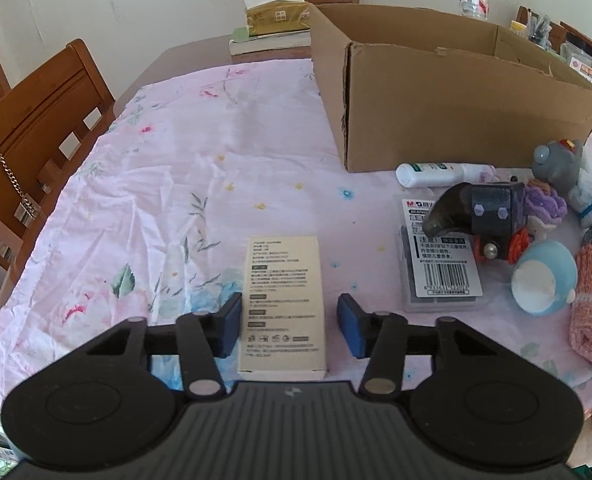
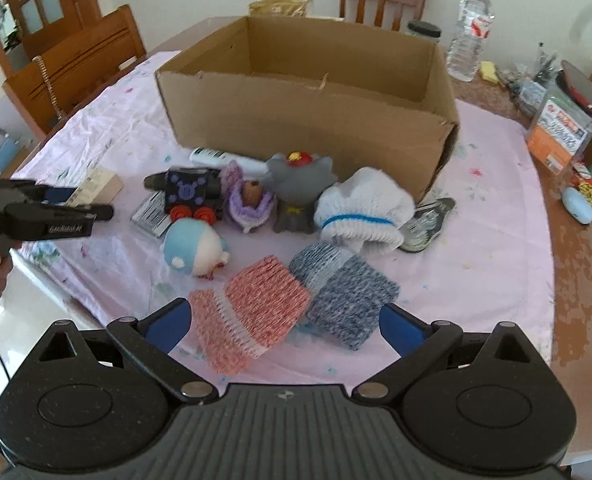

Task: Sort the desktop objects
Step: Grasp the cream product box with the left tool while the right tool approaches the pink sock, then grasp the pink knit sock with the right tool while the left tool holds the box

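- Fingers of my left gripper [image 1: 289, 320] straddled a cream carton [image 1: 283, 304] printed with small text. The left pad sat against its edge, and a sliver of cloth showed between the right pad and the carton, so the grip was not clamped.
- Fingers of my right gripper [image 2: 283, 312] were spread wide and held nothing. They hung over a pink knit sock [image 2: 251, 312] and a blue-grey knit sock [image 2: 348, 296] that lay touching side by side.
- The carton lay flat on the pink floral cloth [image 1: 175, 168] covering the bench, well apart from the other things.
- Just beyond the socks lay a blue-and-white plush head [image 2: 195, 252] and a white knit piece with a blue stripe [image 2: 360, 216].
- Behind those stood a grey figure with a red top [image 2: 296, 192], a purple crochet piece [image 2: 247, 200] and a dark toy wagon with red wheels [image 2: 191, 196], packed close together.
- The wagon rested partly on a clear flat case with a barcode label [image 1: 444, 272]. A white tube [image 1: 436, 174] lay beside the near wall of the cardboard box.
- The cardboard box [image 2: 308, 120] stood open at the far side of the cloth. I could not see its floor.
- A water bottle [image 2: 468, 28] stood past the box, and wooden chairs [image 1: 39, 120] ringed the bench.
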Action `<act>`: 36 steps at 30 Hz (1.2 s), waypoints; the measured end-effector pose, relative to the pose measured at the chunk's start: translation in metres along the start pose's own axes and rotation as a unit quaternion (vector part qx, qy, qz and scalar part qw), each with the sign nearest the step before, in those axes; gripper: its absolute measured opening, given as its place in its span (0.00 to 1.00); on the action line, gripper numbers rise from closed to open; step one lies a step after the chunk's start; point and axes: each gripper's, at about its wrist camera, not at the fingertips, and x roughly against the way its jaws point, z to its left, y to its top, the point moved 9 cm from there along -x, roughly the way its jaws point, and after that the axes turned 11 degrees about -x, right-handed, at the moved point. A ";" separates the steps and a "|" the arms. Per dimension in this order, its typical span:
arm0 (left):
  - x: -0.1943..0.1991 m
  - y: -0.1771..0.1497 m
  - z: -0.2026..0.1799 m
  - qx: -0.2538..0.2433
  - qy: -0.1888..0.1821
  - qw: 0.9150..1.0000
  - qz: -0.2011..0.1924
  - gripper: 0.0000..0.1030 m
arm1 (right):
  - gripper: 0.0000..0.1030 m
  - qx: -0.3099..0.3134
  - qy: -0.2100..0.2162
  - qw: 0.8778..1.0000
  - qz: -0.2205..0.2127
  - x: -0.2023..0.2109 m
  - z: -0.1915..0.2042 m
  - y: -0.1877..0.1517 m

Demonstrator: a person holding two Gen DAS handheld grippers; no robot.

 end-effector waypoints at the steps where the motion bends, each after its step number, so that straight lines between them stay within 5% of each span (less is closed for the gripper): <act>1: 0.000 0.000 0.000 0.001 -0.001 1.000 0.000 0.41 | 0.99 0.000 0.002 1.000 0.004 -0.002 0.001 -0.002; 20: 0.015 0.012 0.003 -0.026 -0.021 0.999 -0.019 0.39 | 0.88 0.003 0.004 0.999 0.051 -0.044 0.025 -0.016; 36: 0.024 0.021 0.012 -0.060 -0.059 0.995 -0.048 0.39 | 0.87 -0.032 -0.073 0.996 0.048 -0.068 0.037 -0.015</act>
